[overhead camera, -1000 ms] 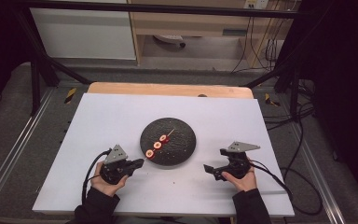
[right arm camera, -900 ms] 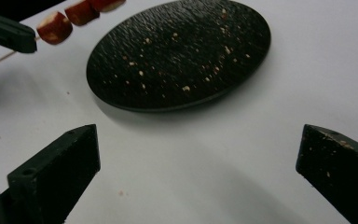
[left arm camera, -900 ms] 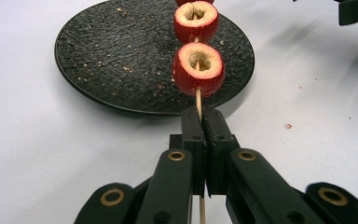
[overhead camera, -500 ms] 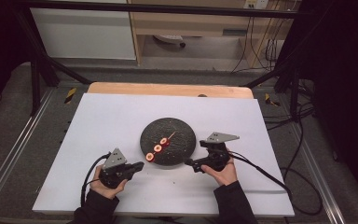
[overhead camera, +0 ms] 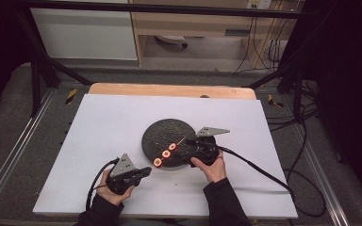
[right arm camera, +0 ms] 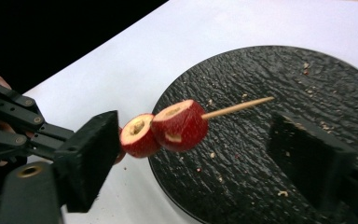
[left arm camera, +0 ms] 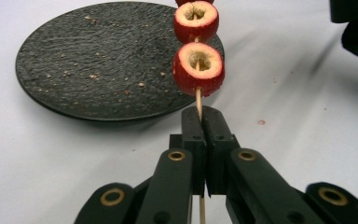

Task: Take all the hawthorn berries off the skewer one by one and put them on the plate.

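A thin wooden skewer [left arm camera: 198, 99] carries three red hollowed fruit pieces [overhead camera: 165, 154], and my left gripper [left arm camera: 202, 114] is shut on its bare lower end. The skewer slants up over the near edge of a black stone plate [overhead camera: 167, 133]. My right gripper [right arm camera: 196, 149] reaches in from the plate's right side. Its jaws stand either side of the top fruit piece [right arm camera: 179, 125] and have just been closing, with the pads still off the fruit. The skewer's pointed tip [right arm camera: 242, 107] is free above the plate. In the high view the left gripper [overhead camera: 143, 171] is near the front and the right gripper [overhead camera: 188, 142] is at the plate.
Everything rests on a white sheet [overhead camera: 113, 117] over a wooden table [overhead camera: 169, 89]. Crumbs dot the plate [left arm camera: 98, 60]. A cable [overhead camera: 259, 167] trails right from the right gripper. Black frame posts and shelving stand behind the table.
My right hand has moved left from the sheet's right side to the plate, bringing its jaws around the skewer's top end. The left hand and skewer have stayed put.
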Demonstrator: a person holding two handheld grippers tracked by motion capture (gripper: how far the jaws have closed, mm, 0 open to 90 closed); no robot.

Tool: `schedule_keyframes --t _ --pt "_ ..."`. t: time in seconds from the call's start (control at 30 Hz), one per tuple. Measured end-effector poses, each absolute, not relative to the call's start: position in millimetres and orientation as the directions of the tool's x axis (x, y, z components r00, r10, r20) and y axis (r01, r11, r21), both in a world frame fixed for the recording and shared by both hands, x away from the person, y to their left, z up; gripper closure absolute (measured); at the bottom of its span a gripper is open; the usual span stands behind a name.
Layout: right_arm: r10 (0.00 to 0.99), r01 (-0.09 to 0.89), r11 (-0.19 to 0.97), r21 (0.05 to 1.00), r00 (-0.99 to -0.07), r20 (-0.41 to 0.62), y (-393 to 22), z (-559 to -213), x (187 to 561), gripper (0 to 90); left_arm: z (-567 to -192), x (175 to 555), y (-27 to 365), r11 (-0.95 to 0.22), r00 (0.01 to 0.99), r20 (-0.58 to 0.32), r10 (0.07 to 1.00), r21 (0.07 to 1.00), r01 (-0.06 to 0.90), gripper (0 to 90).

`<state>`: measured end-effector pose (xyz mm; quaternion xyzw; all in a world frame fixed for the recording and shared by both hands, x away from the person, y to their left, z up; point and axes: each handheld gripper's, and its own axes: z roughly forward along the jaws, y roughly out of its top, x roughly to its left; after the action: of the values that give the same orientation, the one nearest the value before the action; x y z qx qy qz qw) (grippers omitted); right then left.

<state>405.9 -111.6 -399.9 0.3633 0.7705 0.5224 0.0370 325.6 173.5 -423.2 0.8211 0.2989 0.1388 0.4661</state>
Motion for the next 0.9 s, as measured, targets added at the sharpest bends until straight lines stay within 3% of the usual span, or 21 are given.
schedule_keyframes --t 0.37,0.9 --pt "0.542 0.576 0.162 0.801 -0.730 0.415 -110.6 -401.2 409.9 43.9 -421.2 320.7 169.1 -0.383 0.800 -0.045 0.598 0.861 0.335 88.1" --pt "0.493 0.618 0.122 0.776 -0.717 0.493 -115.5 -393.0 412.3 59.1 -420.4 320.5 172.0 -0.377 0.806 -0.039 0.590 0.870 0.318 88.1"
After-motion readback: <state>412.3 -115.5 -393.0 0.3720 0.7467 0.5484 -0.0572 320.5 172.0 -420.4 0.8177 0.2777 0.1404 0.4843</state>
